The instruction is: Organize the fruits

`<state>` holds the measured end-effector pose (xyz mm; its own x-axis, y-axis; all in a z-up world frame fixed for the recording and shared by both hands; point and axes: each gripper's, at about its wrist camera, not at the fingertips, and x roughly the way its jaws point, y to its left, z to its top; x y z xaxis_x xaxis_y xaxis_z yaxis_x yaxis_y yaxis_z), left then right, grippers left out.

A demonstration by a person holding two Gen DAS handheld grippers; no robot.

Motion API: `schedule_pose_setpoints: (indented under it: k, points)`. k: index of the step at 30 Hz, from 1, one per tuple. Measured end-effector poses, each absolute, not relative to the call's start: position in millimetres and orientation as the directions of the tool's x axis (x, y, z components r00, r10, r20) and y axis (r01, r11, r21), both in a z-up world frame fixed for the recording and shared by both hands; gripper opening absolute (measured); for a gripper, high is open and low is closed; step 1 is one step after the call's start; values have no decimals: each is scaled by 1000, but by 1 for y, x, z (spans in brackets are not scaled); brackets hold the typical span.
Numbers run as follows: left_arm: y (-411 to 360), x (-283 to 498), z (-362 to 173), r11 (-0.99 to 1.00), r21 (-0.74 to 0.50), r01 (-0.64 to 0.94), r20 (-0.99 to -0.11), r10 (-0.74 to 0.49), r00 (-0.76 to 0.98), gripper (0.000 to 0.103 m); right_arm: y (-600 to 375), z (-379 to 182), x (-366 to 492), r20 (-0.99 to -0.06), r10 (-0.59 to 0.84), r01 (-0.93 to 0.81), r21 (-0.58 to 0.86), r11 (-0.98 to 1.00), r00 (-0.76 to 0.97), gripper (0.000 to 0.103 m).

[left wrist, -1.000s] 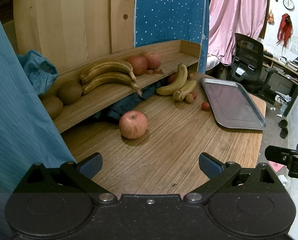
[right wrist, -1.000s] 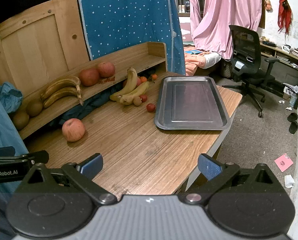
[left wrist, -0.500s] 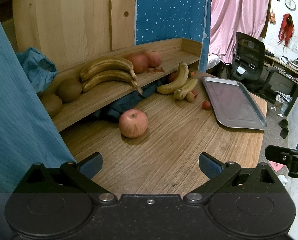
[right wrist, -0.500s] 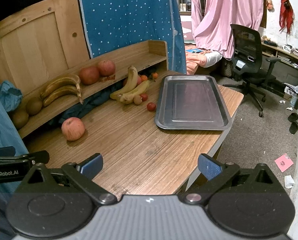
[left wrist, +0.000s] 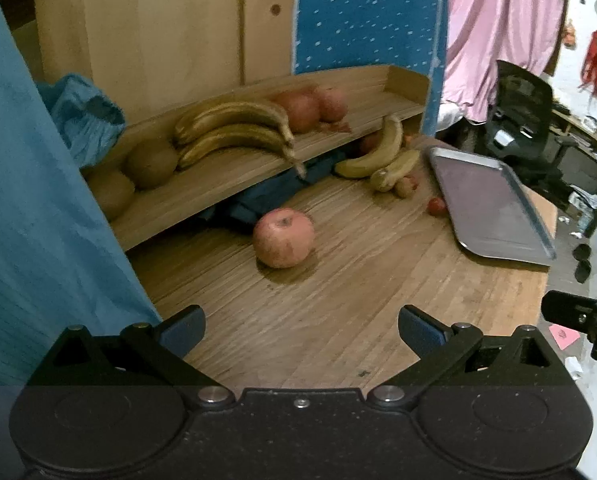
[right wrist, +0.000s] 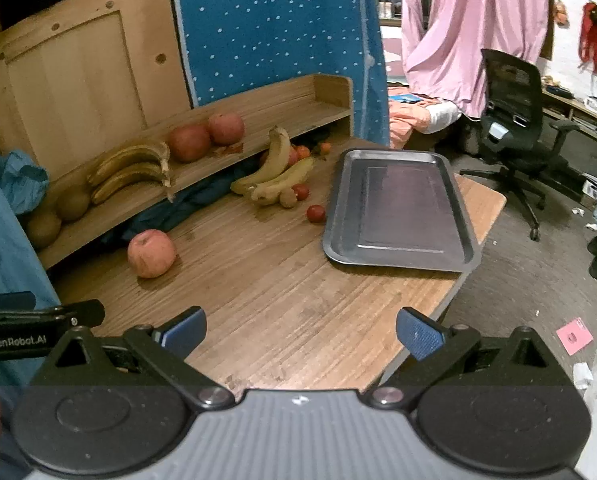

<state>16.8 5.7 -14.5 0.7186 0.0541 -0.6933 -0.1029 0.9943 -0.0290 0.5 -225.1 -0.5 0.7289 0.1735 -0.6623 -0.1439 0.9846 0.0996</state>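
A red apple (left wrist: pixel 283 237) (right wrist: pixel 152 253) lies alone on the wooden table (left wrist: pixel 338 312) (right wrist: pixel 282 292). Two yellow bananas (left wrist: pixel 378 156) (right wrist: pixel 276 174) and several small red fruits lie further back beside an empty metal tray (left wrist: pixel 486 204) (right wrist: pixel 398 208). On the low wooden shelf (left wrist: pixel 226 184) (right wrist: pixel 234 148) rest a browned banana bunch (left wrist: pixel 234 132) (right wrist: pixel 134 172), two apples (left wrist: pixel 310 106) (right wrist: pixel 206 136) and two kiwis (left wrist: pixel 150 162) (right wrist: pixel 72 204). My left gripper (left wrist: pixel 301 330) is open over the near table, short of the apple. My right gripper (right wrist: pixel 300 332) is open too, holding nothing.
A teal cloth (left wrist: pixel 34 216) hangs close on the left, and a dark blue cloth (left wrist: pixel 266 200) is bunched under the shelf. Right of the table's edge are an office chair (right wrist: pixel 514 120), a desk and floor litter.
Both grippers have edged forward toward the fruit, so the apple and tray look slightly nearer. Nothing on the table has moved; both stay open.
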Motion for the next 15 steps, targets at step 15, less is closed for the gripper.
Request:
schedule_pose_setpoints:
  k: [15]
  points:
    - [7, 81, -32, 945, -17, -326, -750, 203, 630, 102, -224, -14, 95, -684, 322, -390, 60, 919, 654, 103]
